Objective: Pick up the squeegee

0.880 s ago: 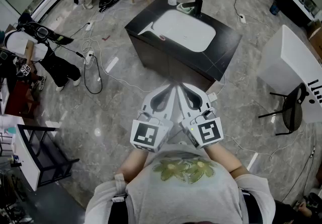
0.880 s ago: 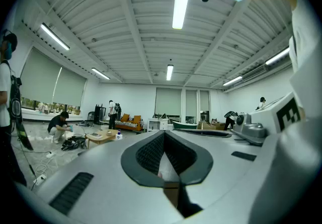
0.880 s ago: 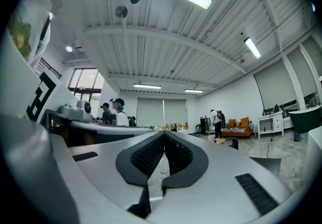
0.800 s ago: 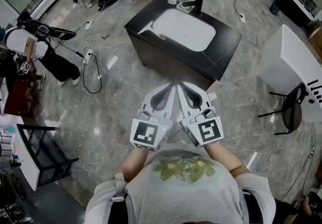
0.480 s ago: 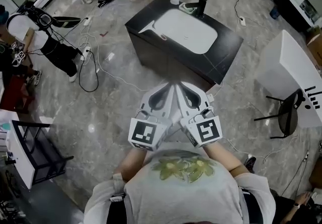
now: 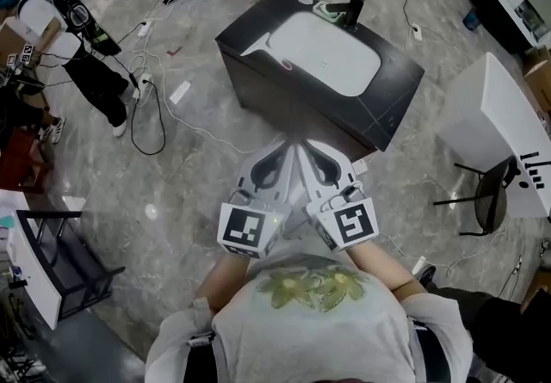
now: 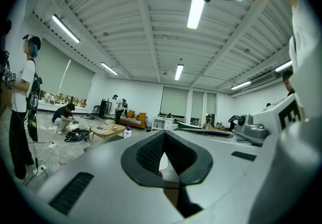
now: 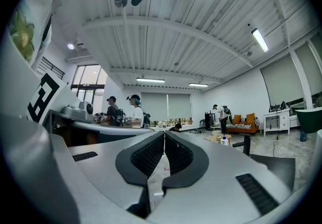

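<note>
There's the squeegee (image 6: 250, 47), I reckon: that pale T-shape on the near-left corner of the black sink bench (image 6: 398, 78) (too small to swear to). Nothing's picked up yet. Left tongs (image 6: 286, 151) and right tongs (image 6: 306, 149) are both clenched on nothing, tips together at the person's chest, well short of it.

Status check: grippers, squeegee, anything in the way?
Left gripper, right gripper shut, empty, at chest. Likely squeegee on sink counter, untouched. Floor cables nearby.
</note>
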